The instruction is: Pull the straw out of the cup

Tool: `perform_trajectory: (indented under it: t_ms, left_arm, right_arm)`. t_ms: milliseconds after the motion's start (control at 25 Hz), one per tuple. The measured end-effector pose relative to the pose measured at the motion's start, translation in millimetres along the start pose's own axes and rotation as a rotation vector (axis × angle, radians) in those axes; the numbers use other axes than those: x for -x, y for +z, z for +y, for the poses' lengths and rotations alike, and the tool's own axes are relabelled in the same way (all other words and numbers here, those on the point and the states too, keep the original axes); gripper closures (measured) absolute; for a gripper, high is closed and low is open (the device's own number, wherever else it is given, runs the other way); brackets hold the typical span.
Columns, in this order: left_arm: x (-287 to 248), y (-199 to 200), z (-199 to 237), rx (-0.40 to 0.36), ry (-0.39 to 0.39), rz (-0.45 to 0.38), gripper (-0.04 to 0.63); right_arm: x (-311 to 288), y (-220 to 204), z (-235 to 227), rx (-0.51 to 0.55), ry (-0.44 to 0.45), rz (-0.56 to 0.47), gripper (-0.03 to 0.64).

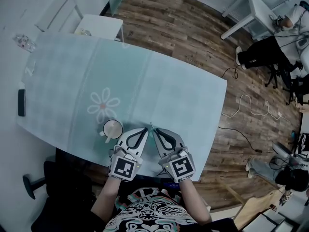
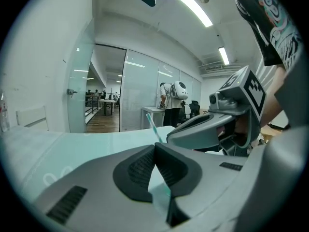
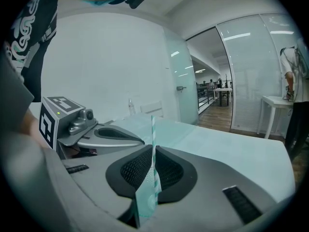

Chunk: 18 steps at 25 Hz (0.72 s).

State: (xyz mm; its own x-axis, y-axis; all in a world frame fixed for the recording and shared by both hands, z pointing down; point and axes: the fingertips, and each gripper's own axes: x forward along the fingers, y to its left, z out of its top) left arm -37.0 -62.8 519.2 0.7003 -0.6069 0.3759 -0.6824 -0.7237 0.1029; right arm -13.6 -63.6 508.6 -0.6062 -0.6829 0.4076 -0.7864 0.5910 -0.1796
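A white cup (image 1: 112, 128) stands near the front edge of the pale green table (image 1: 183, 95), just left of my grippers, with no straw showing in it. The green-and-white striped straw (image 3: 153, 129) stands upright between the jaws of my right gripper (image 3: 153, 151), which is shut on it, with a clear wrapper (image 3: 147, 197) hanging below. My left gripper (image 2: 154, 148) is shut on a thin clear film, seemingly the same wrapper (image 2: 157, 182); the straw (image 2: 153, 127) rises just beyond its tips. In the head view both gripper tips, left (image 1: 144, 130) and right (image 1: 157, 131), meet at the straw (image 1: 151, 125).
A flower print (image 1: 103, 105) marks the table behind the cup. A black flat device (image 1: 21, 102) lies on the white surface at the left. A white chair (image 1: 99, 25) stands at the far side. Cables (image 1: 246, 105) lie on the wooden floor; a seated person (image 1: 260, 52) is at the far right.
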Motion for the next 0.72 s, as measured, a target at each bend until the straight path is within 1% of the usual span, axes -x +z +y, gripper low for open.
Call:
perform_trajectory:
  t_ms: [280, 520, 720]
  left_arm:
    - [-3, -7, 2, 0.017, -0.030, 0.009, 0.571]
    - [-6, -5, 2, 0.042, -0.045, 0.005, 0.571]
    - [-4, -11, 4, 0.078, -0.047, 0.010, 0.571]
  right_arm:
    - [-5, 4, 4, 0.000, 0.019, 0.024, 0.566]
    - [-9, 5, 3, -0.006, 0.010, 0.031, 0.551]
    - [-17, 4, 3, -0.009, 0.005, 0.052, 0.538]
